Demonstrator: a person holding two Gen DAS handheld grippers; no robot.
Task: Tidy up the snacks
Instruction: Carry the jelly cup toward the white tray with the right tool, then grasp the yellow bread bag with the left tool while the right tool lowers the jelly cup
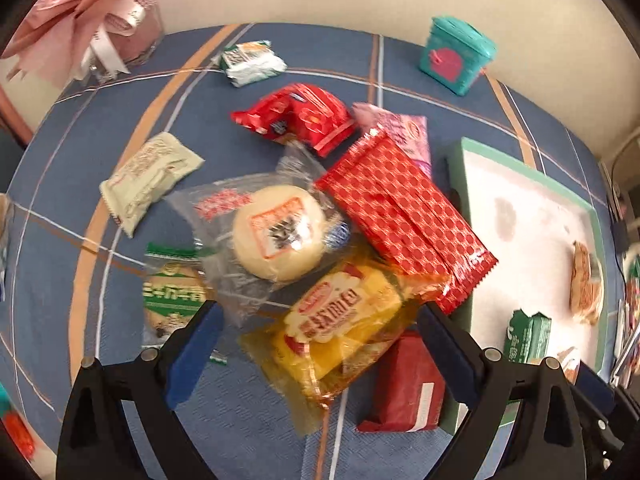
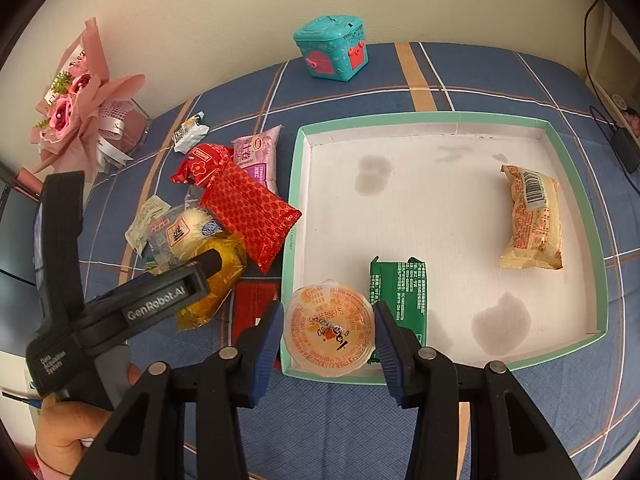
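Note:
A pile of snacks lies on the blue plaid cloth. My left gripper (image 1: 320, 320) is open, its fingers either side of a yellow bread pack (image 1: 340, 328); a round white pastry in clear wrap (image 1: 278, 232) and a red patterned pack (image 1: 404, 216) lie just beyond. My right gripper (image 2: 328, 328) is shut on an orange jelly cup (image 2: 329, 328), held at the near left corner of the green-rimmed white tray (image 2: 576, 184). A green pack (image 2: 400, 288) and a beige pack (image 2: 532, 216) lie in the tray.
A dark red pack (image 1: 408, 384) lies by the tray's wall. A red pouch (image 1: 296, 116), pink pack (image 2: 258, 152), pale green packs (image 1: 148, 176) and a cookie pack (image 1: 172, 300) lie around. A teal toy box (image 2: 332, 48) and a pink bouquet (image 2: 76, 112) stand at the back.

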